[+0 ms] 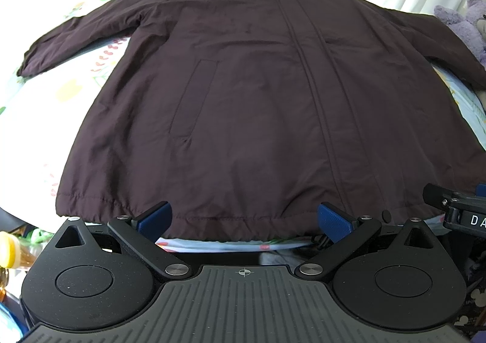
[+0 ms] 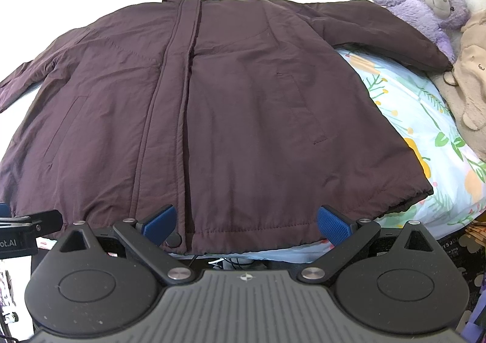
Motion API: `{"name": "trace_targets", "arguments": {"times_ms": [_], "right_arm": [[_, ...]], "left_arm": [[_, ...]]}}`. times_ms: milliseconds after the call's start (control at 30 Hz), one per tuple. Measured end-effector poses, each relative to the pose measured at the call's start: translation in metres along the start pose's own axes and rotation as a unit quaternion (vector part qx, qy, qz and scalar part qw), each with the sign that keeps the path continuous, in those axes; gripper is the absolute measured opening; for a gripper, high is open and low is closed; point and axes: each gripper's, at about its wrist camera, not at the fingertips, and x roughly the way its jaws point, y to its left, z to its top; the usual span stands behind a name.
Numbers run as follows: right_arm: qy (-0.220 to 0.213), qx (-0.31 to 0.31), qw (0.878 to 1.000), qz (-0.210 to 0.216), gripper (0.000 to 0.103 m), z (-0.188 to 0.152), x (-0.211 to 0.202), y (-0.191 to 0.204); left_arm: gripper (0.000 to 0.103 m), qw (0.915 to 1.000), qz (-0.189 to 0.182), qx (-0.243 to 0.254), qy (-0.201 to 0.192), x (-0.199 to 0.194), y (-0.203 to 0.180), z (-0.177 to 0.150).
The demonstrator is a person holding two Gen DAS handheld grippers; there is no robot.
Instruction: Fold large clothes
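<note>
Both grippers, the left gripper (image 1: 244, 221) and right gripper (image 2: 246, 221), hovered wide open and empty at the bed's (image 2: 425, 130) near edge, over the hem of a dark maroon coat (image 2: 212, 100) spread flat, unfolded. A first fold likely called for gripping a sleeve or side.

The coat's (image 2: 231, 106) left cuff runs past the picture's edge.

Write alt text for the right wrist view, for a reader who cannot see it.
A dark maroon jacket lies spread flat, front up, on a floral bedsheet, its hem nearest the camera. The open right gripper hovers at that hem, holding nothing. A purple teddy bear sits at the far right by one sleeve.
</note>
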Motion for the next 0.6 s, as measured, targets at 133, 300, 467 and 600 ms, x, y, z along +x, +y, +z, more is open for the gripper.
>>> {"name": "trace_targets", "arguments": {"times_ms": [133, 300, 467, 600], "right_arm": [[0.001, -0.001, 1.0, -0.001, 0.099, 0.0008, 0.0006, 0.0], [0.002, -0.001, 1.0, -0.001, 0.099, 0.0017, 0.0016, 0.0002], [0.003, -0.001, 1.0, -0.001, 0.099, 0.0021, 0.0017, 0.0], [0.005, -0.002, 1.0, 0.0, 0.099, 0.0023, 0.0038, -0.0001]], "left_arm": [[0.103, 1.0, 0.0, 0.0, 0.003, 0.0011, -0.0009, 0.001], [0.103, 1.0, 0.0, 0.0, 0.005, 0.0022, -0.0016, 0.0026], [0.103, 1.0, 0.0, -0.002, 0.007, 0.0031, -0.0009, 0.0042], [0.103, 0.9999, -0.001, -0.003, 0.01, 0.0044, -0.0006, 0.0044]]}}
